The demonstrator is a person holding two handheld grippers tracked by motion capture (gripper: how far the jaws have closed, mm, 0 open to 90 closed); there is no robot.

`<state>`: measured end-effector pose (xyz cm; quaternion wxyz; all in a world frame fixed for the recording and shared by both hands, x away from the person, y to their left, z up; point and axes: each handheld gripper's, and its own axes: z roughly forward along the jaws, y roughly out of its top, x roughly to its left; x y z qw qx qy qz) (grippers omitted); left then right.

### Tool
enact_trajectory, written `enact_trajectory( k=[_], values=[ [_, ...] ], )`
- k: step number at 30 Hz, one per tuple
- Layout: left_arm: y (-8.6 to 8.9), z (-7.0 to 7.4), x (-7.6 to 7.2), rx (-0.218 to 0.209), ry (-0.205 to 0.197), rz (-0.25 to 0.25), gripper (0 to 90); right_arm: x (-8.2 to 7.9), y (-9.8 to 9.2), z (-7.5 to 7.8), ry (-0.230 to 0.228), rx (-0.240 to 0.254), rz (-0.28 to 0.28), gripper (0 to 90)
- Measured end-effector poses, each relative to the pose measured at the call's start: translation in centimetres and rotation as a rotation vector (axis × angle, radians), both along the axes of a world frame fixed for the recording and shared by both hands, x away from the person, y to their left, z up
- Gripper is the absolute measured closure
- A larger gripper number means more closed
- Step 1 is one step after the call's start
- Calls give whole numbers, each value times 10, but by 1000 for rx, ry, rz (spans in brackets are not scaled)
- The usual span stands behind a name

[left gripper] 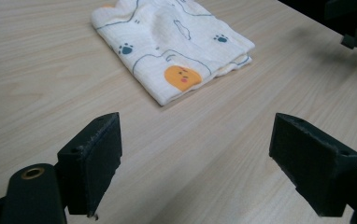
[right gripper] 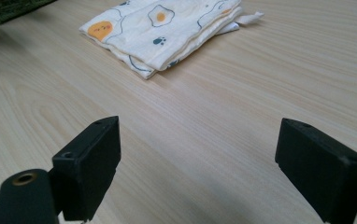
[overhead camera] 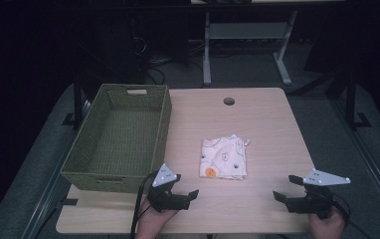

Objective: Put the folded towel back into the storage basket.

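A folded white cloth printed with orange faces, eggs and paw marks lies flat near the middle of the wooden table. The same cloth lies ahead of the left gripper's jaws, and the cloth also lies ahead of the right gripper's jaws. My left gripper is open near the front edge, left of the cloth and apart from it. At the front right, my right gripper is open too, with nothing between its jaws.
A green woven basket with nothing in it takes up the table's left side, its near wall just behind the left gripper. A round cable hole sits at the far edge. Desk legs and cables stand on the floor beyond.
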<state>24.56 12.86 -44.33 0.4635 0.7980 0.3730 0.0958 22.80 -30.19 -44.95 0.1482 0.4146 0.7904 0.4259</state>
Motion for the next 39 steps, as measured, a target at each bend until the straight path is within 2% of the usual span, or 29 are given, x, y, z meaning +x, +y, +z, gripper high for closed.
enact_trajectory(
  k=[6,9,11,13,18,21,24,26,27,30,31,37,39],
  values=[
    [-2,5,0,10,-13,-1,177,-1,-1,0,-9,14,-7,139],
    [-5,7,1,21,-2,-24,175,-1,-1,0,-8,19,-5,138],
    [-11,9,1,32,-6,-49,175,0,2,0,-6,18,-7,138],
    [-16,11,1,53,-16,-62,175,0,3,0,-7,12,-4,138],
    [-25,14,2,74,-17,-87,175,-1,4,0,-8,10,1,138],
    [-32,16,7,89,-15,-95,175,-2,3,1,-14,8,4,138],
    [-36,17,10,84,-6,-96,176,-2,1,0,-14,19,-2,139],
    [-40,17,13,97,-3,-102,176,-1,1,0,-12,18,-4,138],
    [-46,18,16,116,-8,-113,176,-1,0,0,-11,24,-5,138],
    [-52,19,20,121,-16,-119,178,-2,-1,0,-14,32,-7,138],
    [-56,21,25,129,-18,-126,180,-3,0,1,-21,50,1,138],
    [-69,25,38,163,-23,-147,195,-2,2,1,-22,46,10,138],
    [-71,25,42,157,-20,-150,195,-2,2,1,-22,43,9,138]
  ],
)
